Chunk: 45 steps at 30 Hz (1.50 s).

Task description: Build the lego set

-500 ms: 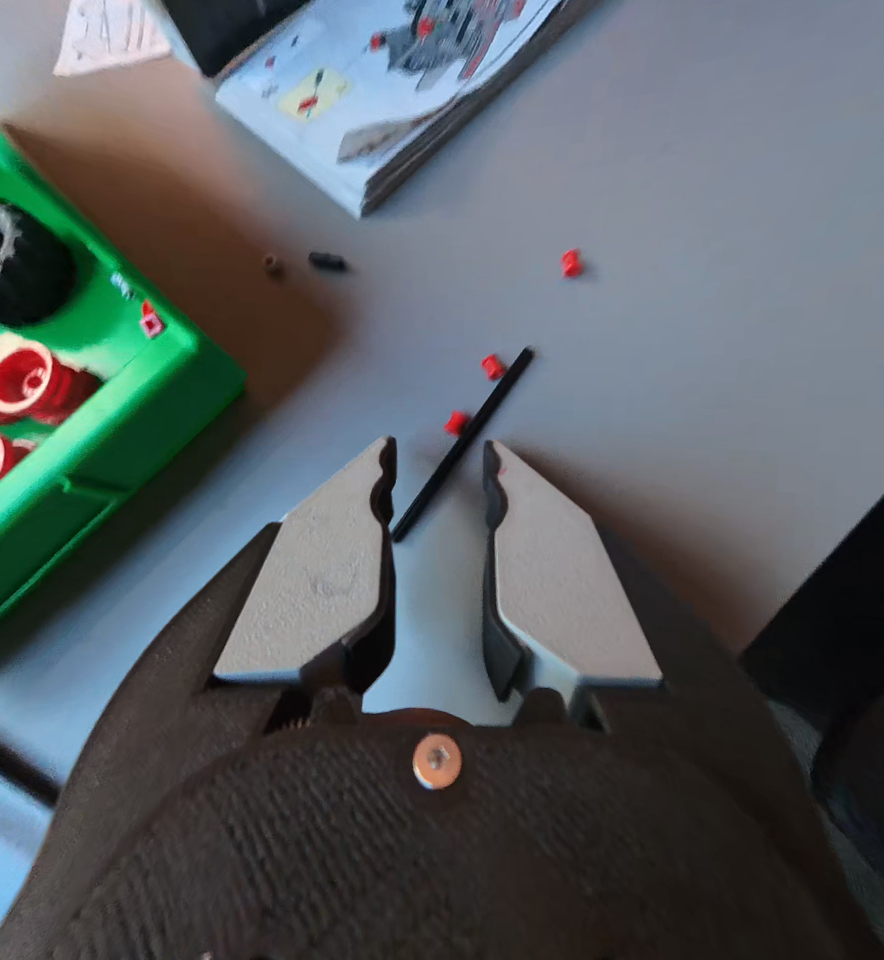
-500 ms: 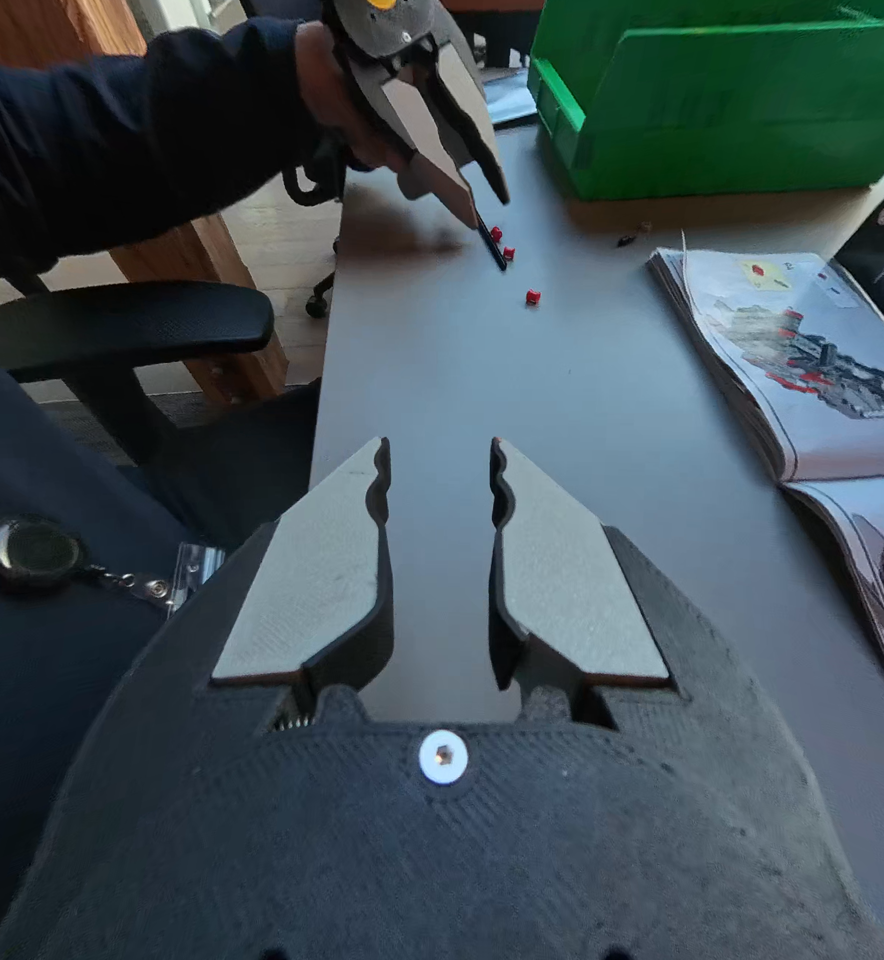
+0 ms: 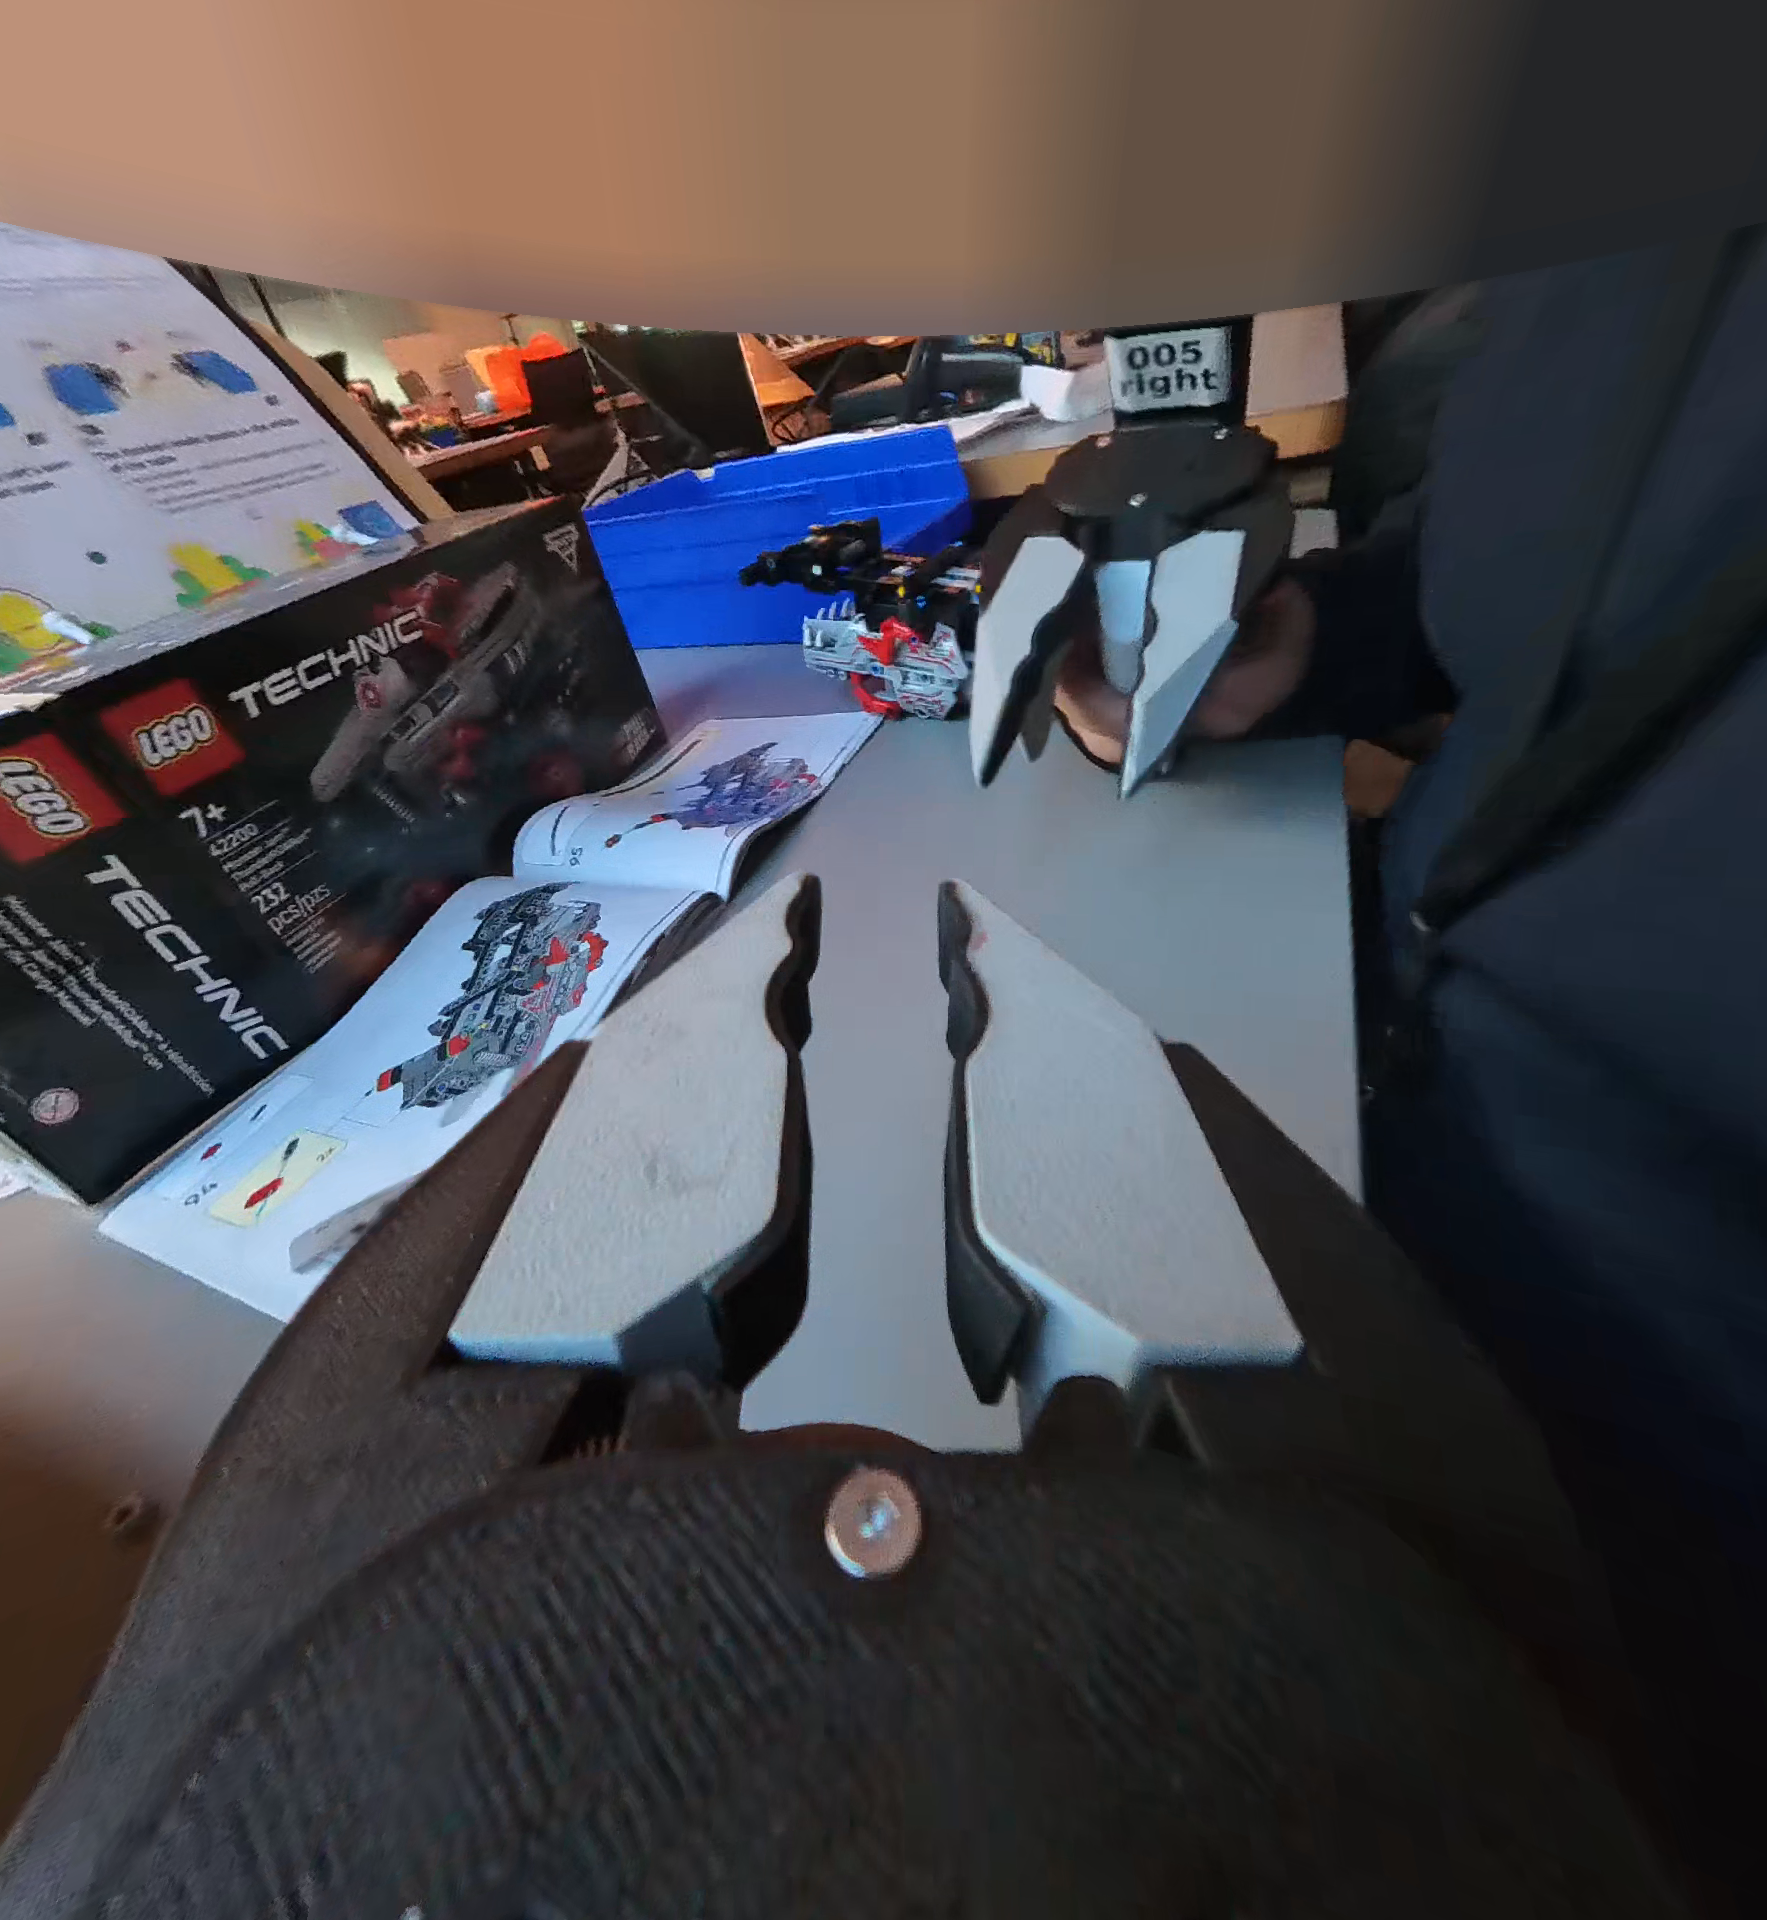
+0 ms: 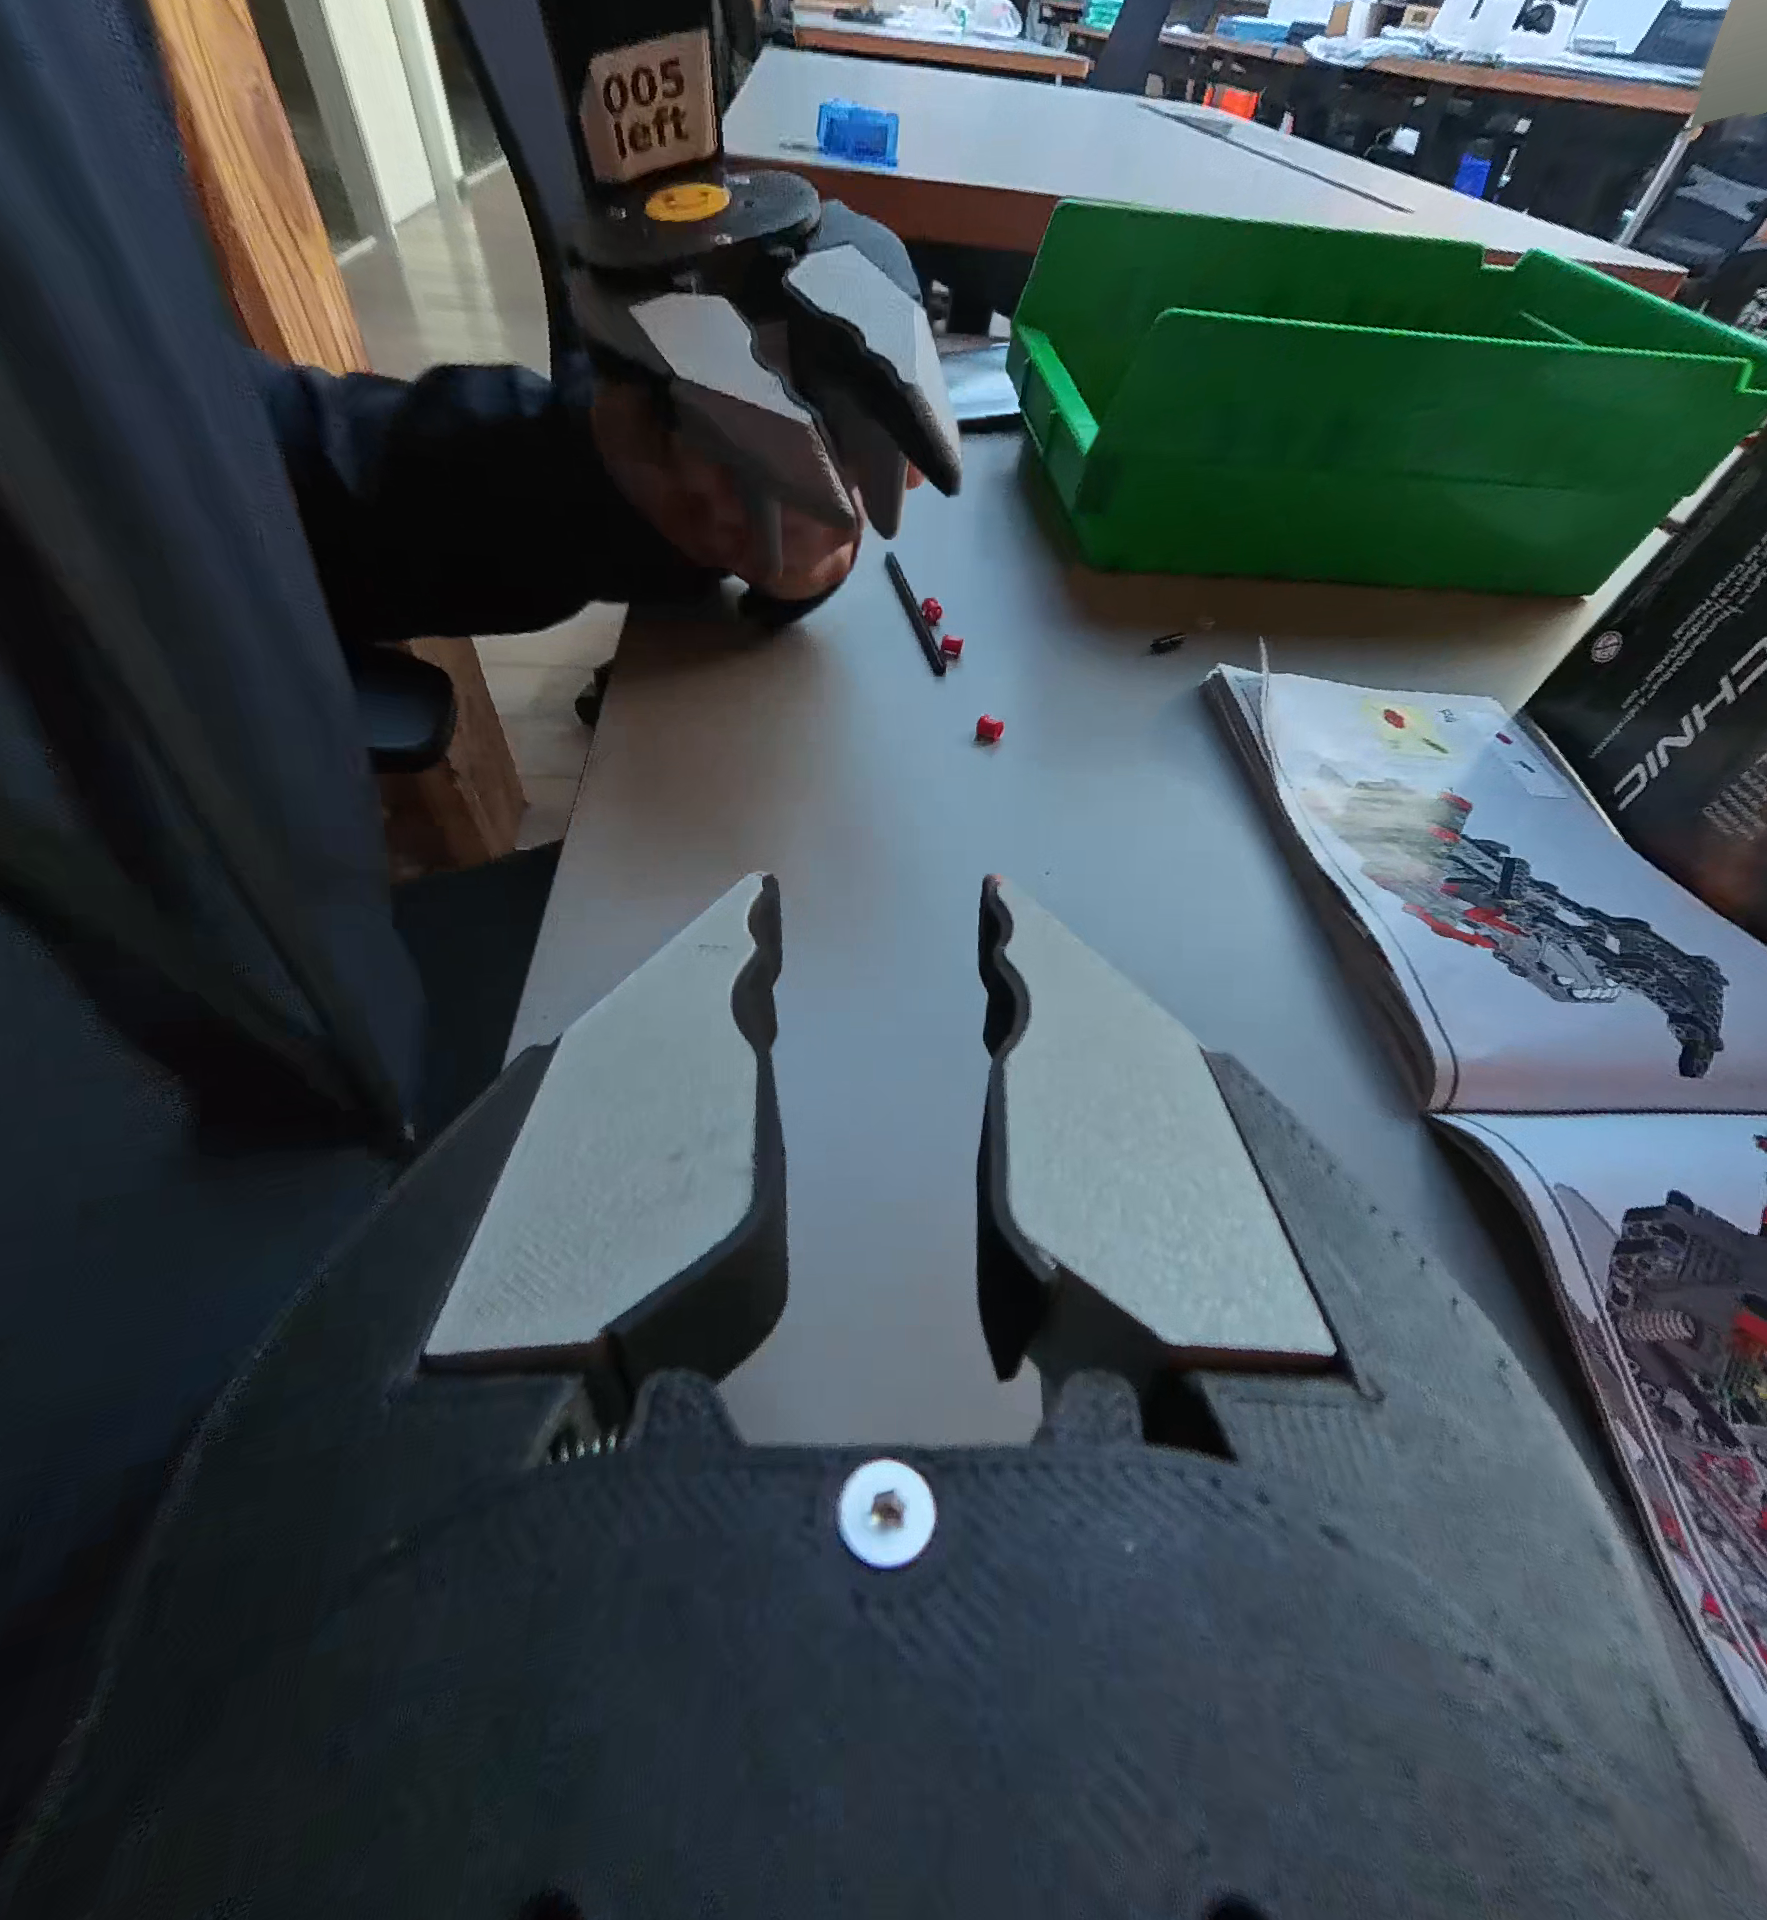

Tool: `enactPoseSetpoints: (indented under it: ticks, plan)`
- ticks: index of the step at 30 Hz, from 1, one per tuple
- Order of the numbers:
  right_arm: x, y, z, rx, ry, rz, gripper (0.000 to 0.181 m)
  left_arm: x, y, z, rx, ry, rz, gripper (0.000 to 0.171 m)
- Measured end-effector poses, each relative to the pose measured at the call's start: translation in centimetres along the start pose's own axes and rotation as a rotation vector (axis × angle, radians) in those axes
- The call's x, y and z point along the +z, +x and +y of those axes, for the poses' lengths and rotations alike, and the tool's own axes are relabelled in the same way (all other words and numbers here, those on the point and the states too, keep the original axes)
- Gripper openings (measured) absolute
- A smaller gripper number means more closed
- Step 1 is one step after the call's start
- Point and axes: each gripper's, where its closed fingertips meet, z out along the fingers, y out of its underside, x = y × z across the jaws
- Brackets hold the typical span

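Axle [image 4: 915,613], black and thin, lies on the surface [image 4: 858,831] just below the left gripper [image 4: 884,499], long axis running away from it toward us. We hold both jaws spread and empty; the right gripper [image 4: 879,904] sits well apart, three red bushes [image 4: 988,727] alongside the axle.

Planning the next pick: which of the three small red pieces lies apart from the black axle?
The red piece lying alone, nearest the right gripper. The other two sit right beside the black axle.

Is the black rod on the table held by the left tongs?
No, the black rod lies flat on the table, and the left tongs hang open above its far end.
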Motion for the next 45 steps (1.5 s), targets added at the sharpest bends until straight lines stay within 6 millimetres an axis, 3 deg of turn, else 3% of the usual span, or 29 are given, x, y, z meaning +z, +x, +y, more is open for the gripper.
enactPoseSetpoints:
  ticks: [5, 14, 21, 26, 35, 45]
  plan:
    - [0.6, 0.5, -0.1, 0.040, -0.001, -0.046, 0.035, -0.1, -0.9, -2.5, -0.059, 0.215, -0.025, 0.006]
    - [-0.4, 0.3, -1.2, 0.026, 0.088, -0.044, 0.038, 0.0, -2.7, -1.9, -0.088, 0.185, -0.155, 0.005]
    - [-2.9, -1.4, -2.3, 0.049, 0.197, -0.096, 0.040, 0.3, -3.3, -1.7, -0.070, 0.168, -0.218, 0.004]
    - [-4.5, -1.3, -2.7, 0.057, 0.248, -0.080, 0.041, 0.2, -4.0, -1.6, -0.074, 0.164, -0.261, 0.004]
    - [-5.4, -0.7, -3.8, 0.068, 0.327, -0.084, 0.043, -0.1, -4.8, -1.5, -0.094, 0.166, -0.293, 0.001]
    - [-5.4, -0.3, -3.5, 0.064, 0.307, -0.057, 0.043, -0.1, -5.1, -1.5, -0.098, 0.163, -0.304, 0.002]
